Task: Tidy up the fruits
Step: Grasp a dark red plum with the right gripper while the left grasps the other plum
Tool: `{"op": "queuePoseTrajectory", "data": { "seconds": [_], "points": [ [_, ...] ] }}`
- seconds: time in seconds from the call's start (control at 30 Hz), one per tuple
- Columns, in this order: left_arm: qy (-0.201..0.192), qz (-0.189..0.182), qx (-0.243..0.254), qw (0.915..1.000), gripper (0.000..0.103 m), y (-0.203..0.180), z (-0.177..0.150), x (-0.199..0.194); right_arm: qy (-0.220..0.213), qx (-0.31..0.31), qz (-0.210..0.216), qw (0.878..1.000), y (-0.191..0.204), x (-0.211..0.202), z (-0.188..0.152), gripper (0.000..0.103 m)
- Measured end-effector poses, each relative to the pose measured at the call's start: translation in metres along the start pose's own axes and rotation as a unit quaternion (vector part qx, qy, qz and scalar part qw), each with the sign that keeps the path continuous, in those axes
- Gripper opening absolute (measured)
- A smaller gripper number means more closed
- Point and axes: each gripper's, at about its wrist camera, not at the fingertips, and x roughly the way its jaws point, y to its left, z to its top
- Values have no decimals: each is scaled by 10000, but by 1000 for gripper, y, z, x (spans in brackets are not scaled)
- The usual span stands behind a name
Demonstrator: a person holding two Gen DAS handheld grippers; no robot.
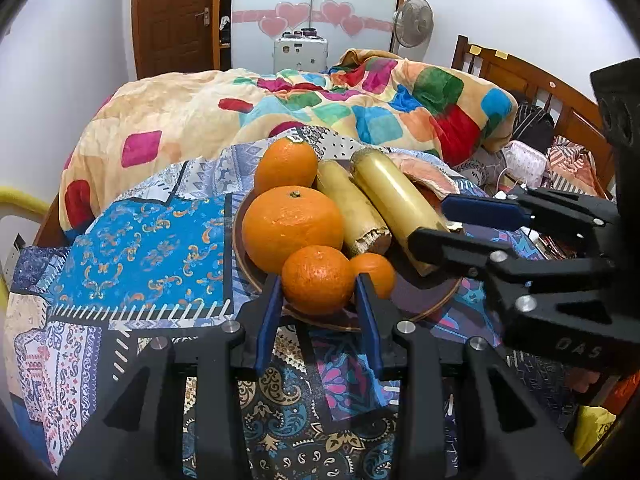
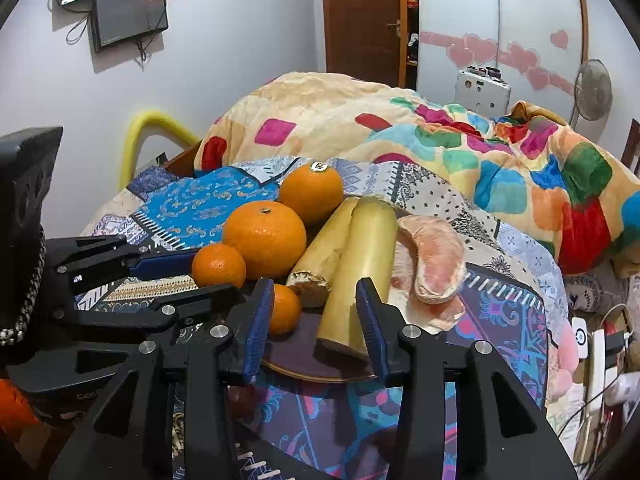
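A brown plate [image 1: 248, 264] on the patterned bedspread holds two big oranges [image 1: 292, 228], two cut yellow cane pieces [image 1: 396, 200] and two small oranges. My left gripper [image 1: 318, 280] is shut on the larger small orange [image 1: 318, 288], which rests at the plate's near edge. The smallest orange [image 2: 285, 309] lies beside it. In the right wrist view my right gripper [image 2: 314, 282] stands open around the near end of the smooth cane piece [image 2: 366, 256]. Its right pad is close against the cane and its left pad is clear of it.
A peeled pomelo segment [image 2: 432, 260] lies just right of the plate [image 2: 320, 378]. A bunched colourful blanket [image 1: 360, 108] rises behind the plate. Clutter and cables [image 2: 596, 344] sit at the bed's right side, and a wooden headboard [image 1: 560, 96] stands beyond.
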Motion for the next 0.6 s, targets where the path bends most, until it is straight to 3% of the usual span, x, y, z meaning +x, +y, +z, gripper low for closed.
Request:
{"op": "queuePoseTrajectory", "data": {
  "seconds": [0.27, 0.6],
  "points": [
    [133, -4, -56, 9999, 43, 1, 2, 4, -58, 79, -53, 9999, -8, -16, -7, 39],
    [-158, 137, 63, 9998, 53, -13, 1, -35, -53, 264, -214, 9994, -27, -41, -24, 39]
  ]
}}
